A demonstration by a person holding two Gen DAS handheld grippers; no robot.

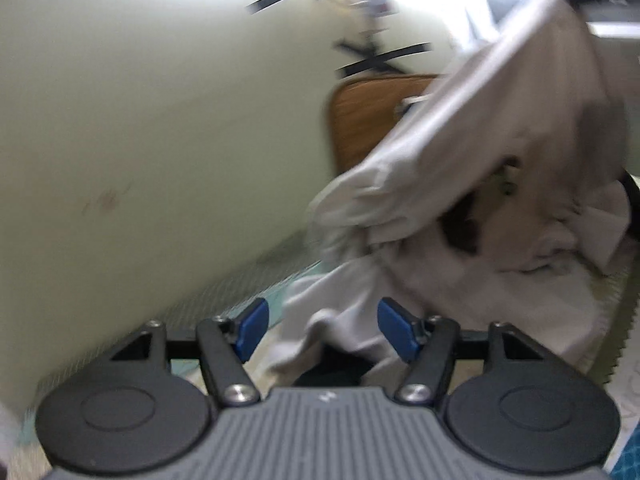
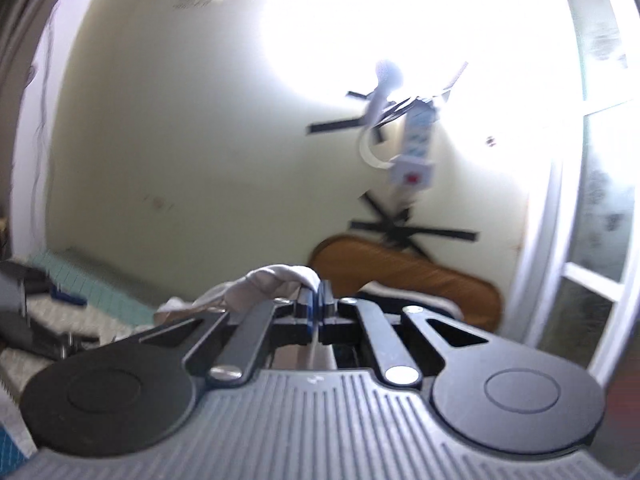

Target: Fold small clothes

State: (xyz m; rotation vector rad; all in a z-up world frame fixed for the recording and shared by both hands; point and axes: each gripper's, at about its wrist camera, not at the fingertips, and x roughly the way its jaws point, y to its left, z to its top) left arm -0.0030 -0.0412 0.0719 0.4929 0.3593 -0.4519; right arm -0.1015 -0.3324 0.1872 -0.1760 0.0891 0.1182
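One garment: a pale whitish cloth garment (image 1: 460,152) hung lifted at the right of the left wrist view, draping down onto a heap of white fabric (image 1: 460,292) below it.
Garment in right view: a fold of the same pale cloth (image 2: 272,276) bulged just left of the right gripper's fingertips.
Right gripper (image 2: 319,306): blue-padded jaws pressed together, clamped on the garment's edge.
Left gripper (image 1: 320,328): blue pads (image 1: 252,328) spread well apart, holding nothing; white fabric lay between and beyond them.
Surface: a teal gridded mat (image 2: 100,288) under the clothes.
Behind: a rounded brown wooden board (image 1: 360,120) leaned against a cream wall (image 1: 140,120).
Wall fittings: a white power strip (image 2: 416,148) held by black tape strips (image 2: 416,234).
Sharpness: both views were motion-blurred.
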